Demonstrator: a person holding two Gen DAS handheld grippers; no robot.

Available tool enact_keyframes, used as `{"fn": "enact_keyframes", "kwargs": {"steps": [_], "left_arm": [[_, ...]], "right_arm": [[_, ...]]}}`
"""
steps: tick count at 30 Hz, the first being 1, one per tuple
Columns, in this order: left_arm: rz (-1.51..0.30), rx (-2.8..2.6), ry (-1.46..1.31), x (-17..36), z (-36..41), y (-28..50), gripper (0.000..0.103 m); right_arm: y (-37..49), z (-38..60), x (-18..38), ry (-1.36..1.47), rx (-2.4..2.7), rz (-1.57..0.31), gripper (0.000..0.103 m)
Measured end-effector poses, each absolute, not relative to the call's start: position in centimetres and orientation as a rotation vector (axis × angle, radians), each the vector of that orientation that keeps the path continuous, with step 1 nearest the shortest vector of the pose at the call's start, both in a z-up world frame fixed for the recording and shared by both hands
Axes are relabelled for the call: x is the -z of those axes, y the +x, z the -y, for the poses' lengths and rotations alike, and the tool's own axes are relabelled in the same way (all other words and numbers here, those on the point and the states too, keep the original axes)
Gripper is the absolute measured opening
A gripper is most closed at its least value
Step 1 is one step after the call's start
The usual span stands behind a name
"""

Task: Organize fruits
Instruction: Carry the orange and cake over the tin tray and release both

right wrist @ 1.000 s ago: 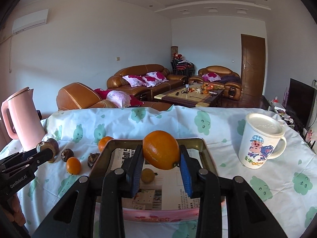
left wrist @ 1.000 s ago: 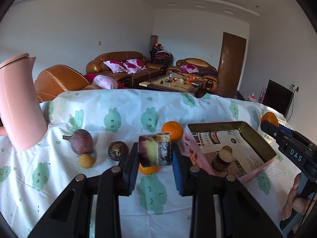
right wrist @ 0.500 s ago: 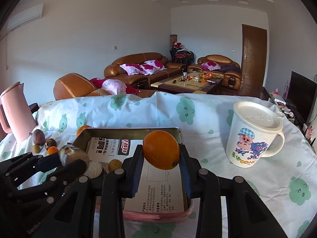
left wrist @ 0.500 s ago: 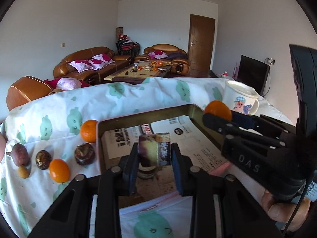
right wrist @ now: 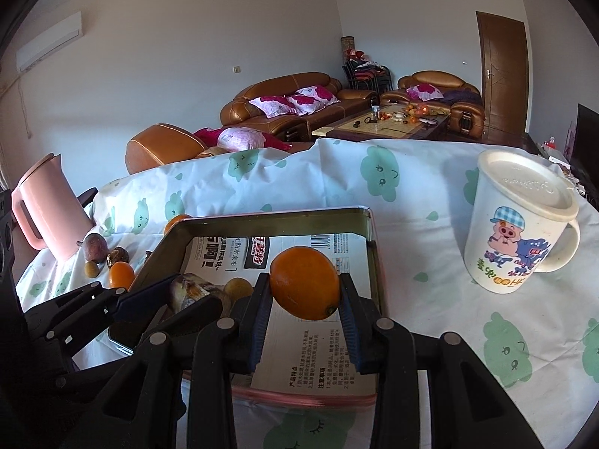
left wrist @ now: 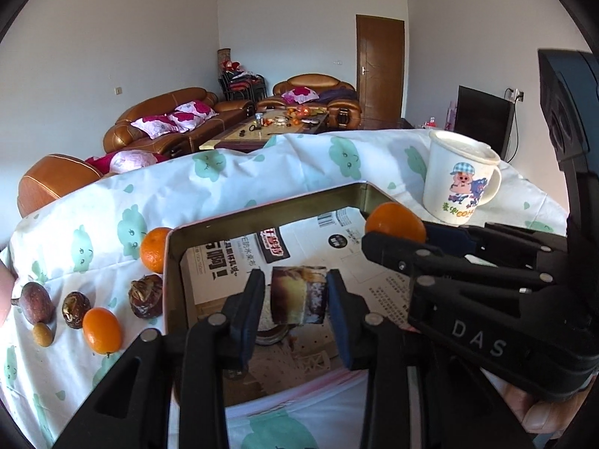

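While both of our grippers hang over the metal tin (right wrist: pixel 368 232), the right gripper (right wrist: pixel 305 312) clamps an orange (right wrist: pixel 304 287) between its blue pads, above the paper lining near the tin's right wall. Our left gripper (left wrist: pixel 294 312) has just been easing its jaws apart; a brown-and-yellow fruit piece (left wrist: pixel 297 295) sits between them, the right pad against it and a narrow gap showing at the left pad, so we cannot tell whether it is gripped or let go. That piece hangs over the tin's left half, above a dark round slice (left wrist: pixel 267 331) lying on the paper. Left of the tin on the cloth (left wrist: pixel 232 183) lie a tangerine (left wrist: pixel 154 250) touching the tin's corner, a brown fruit (left wrist: pixel 146 296), and a small orange (left wrist: pixel 102 330). Right of the tin stands a lidded mug (right wrist: pixel 518 222).
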State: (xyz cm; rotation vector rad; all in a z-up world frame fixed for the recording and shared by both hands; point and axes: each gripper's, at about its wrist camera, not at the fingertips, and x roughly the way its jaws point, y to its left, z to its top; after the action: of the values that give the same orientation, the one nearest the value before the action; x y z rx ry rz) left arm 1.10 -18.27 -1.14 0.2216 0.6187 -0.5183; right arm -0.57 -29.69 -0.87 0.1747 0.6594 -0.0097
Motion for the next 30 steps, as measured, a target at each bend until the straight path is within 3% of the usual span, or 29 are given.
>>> {"fn": "enact_keyframes", "kwargs": {"steps": [3, 5, 6, 8, 10, 16, 30], "left_arm": [[-0.618, 0.496, 0.238, 1.2, 18.2, 1.1, 0.048], [-0.611, 0.485, 0.224, 1.0, 17.7, 1.1, 0.071], [-0.601, 0.477, 0.217, 0.8, 17.4, 1.0, 0.077], [-0.569, 0.468, 0.204, 0.4, 17.0, 0.6, 0.094], [-0.535, 0.466, 0.199, -0.2, 16.8, 0.1, 0.102], [-0.504, 0.448, 0.206, -0.6, 16.6, -0.3, 0.102], [-0.533, 0.398, 0.165, -0.9, 14.4, 0.6, 0.102]], "right_arm": [[-0.2, 30.0, 1.6, 0.234, -0.025, -0.697, 0.038], [-0.1, 30.4, 1.9, 0.263, -0.026, -0.699, 0.038], [-0.3, 30.5, 1.8, 0.271, -0.026, -0.689, 0.041], [-0.6, 30.8, 1.5, 0.298, -0.032, -0.665, 0.054], [-1.1, 31.0, 1.0, 0.322, -0.034, -0.621, 0.069], [-2.3, 30.9, -0.1, 0.271, 0.049, -0.517, 0.069], [-2.5, 31.6, 0.3, 0.272, 0.12, -0.513, 0.069]]}}
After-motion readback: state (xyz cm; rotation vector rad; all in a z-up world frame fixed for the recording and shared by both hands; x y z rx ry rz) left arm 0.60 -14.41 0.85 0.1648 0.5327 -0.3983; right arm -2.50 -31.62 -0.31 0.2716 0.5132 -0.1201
